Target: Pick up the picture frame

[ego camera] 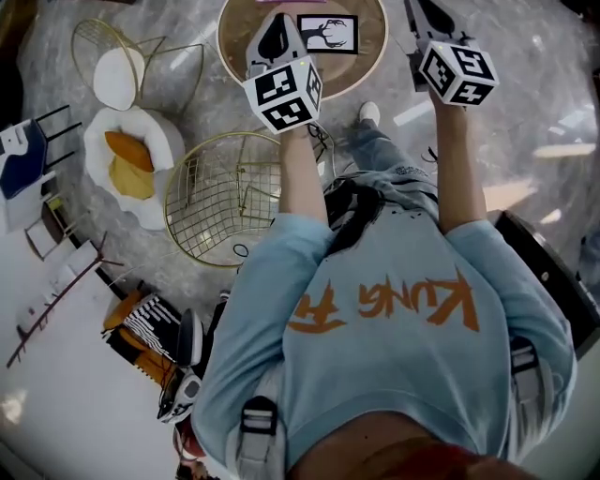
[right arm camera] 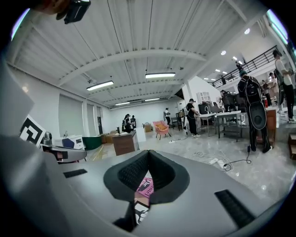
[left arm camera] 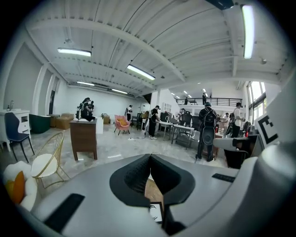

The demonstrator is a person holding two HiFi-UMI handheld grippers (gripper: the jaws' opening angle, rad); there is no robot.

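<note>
The picture frame (ego camera: 328,33), black-edged with a white print of a dark branching shape, lies flat on a round wooden table (ego camera: 370,61) at the top of the head view. My left gripper (ego camera: 274,21) is over the table just left of the frame, jaws shut and empty. In the left gripper view the shut left gripper (left arm camera: 150,172) has a corner of the frame (left arm camera: 156,213) showing below it. My right gripper (ego camera: 415,11) is held right of the table, shut with nothing in it. The right gripper view shows the right gripper (right arm camera: 149,172) closed above a pink printed thing (right arm camera: 146,187).
A gold wire chair (ego camera: 230,197) stands close in front of the person. A white seat with an orange cushion (ego camera: 129,161) and another gold wire chair (ego camera: 117,75) are at the left. A dark case (ego camera: 548,277) lies at the right. People and desks (left arm camera: 185,127) fill the far room.
</note>
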